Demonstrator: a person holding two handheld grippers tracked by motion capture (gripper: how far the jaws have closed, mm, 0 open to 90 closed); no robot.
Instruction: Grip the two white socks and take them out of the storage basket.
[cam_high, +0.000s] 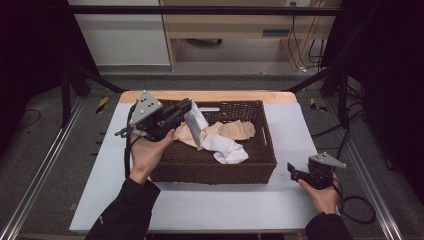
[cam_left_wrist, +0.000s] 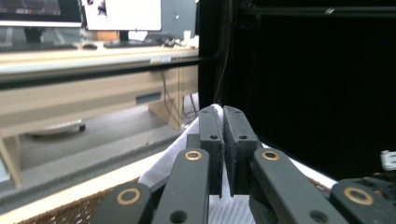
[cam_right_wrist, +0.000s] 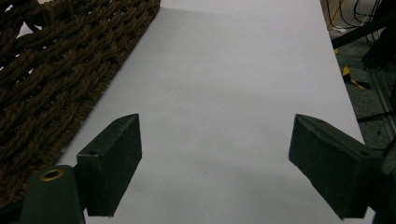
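A dark brown woven basket (cam_high: 260, 150) stands in the middle of the table and holds a beige sock (cam_high: 235, 130) and a white sock (cam_high: 230, 150). My left gripper (cam_high: 187, 107) is raised over the basket's left part and is shut on a grey-white sock (cam_high: 196, 122), which hangs down from the jaws. In the left gripper view the jaws pinch that sock (cam_left_wrist: 161, 163) between them. My right gripper (cam_high: 295, 172) rests low at the table's right front, beside the basket's corner (cam_right_wrist: 56, 70). Its jaws stand wide open over bare white table (cam_right_wrist: 219, 93).
The white table top (cam_high: 210, 205) has free room in front of and to the right of the basket. Metal frame rails (cam_high: 40, 165) run along both sides. A wooden desk (cam_high: 225, 30) and cables (cam_high: 300, 45) lie beyond the table's far edge.
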